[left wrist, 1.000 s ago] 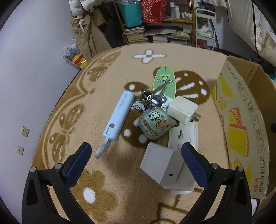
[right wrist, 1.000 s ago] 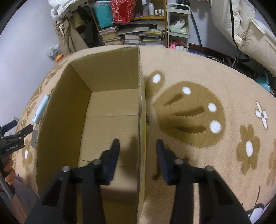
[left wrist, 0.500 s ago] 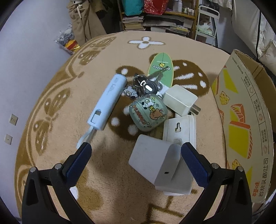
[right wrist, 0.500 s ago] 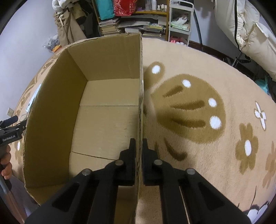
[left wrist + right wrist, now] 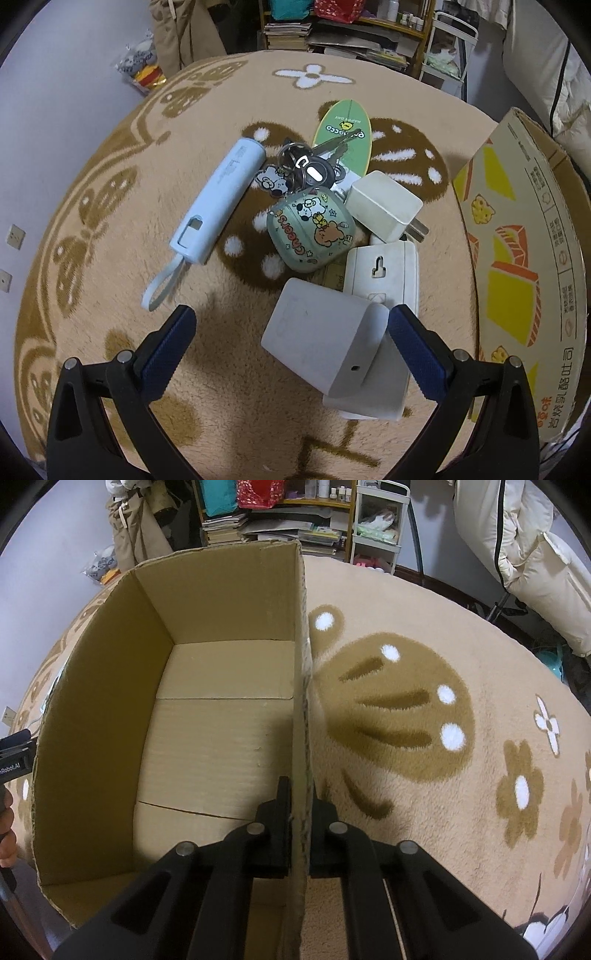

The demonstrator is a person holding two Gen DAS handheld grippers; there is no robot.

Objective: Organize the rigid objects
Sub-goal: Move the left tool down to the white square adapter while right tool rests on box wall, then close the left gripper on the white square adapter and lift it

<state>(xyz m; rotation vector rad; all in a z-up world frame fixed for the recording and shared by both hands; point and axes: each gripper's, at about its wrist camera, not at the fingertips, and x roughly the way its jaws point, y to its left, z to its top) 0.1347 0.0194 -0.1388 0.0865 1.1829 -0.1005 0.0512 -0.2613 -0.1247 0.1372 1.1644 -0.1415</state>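
Note:
A heap of small items lies on the rug in the left wrist view: a light blue power bank [image 5: 218, 206], a green cartoon earbud case [image 5: 312, 230], a key ring [image 5: 310, 170], a green mini skateboard [image 5: 343, 133], a white plug charger [image 5: 384, 205], a flat white wall plate [image 5: 384, 273] and a grey-white cube adapter [image 5: 325, 339]. My left gripper [image 5: 291, 339] hangs open just above the cube adapter, which sits between its blue pads. In the right wrist view my right gripper [image 5: 300, 805] is shut on the right wall of the empty cardboard box [image 5: 221, 716].
The box's printed outer wall [image 5: 517, 258] stands right of the heap. Shelves with books [image 5: 332, 33], a white cart [image 5: 380, 520], hanging coats [image 5: 184, 33] and bedding [image 5: 517, 554] line the room's far side. A hand [image 5: 5, 830] shows at the left edge.
My right gripper closed from open onto the box's right wall and the box shifted slightly. My left gripper moved forward and lower toward the heap, staying open.

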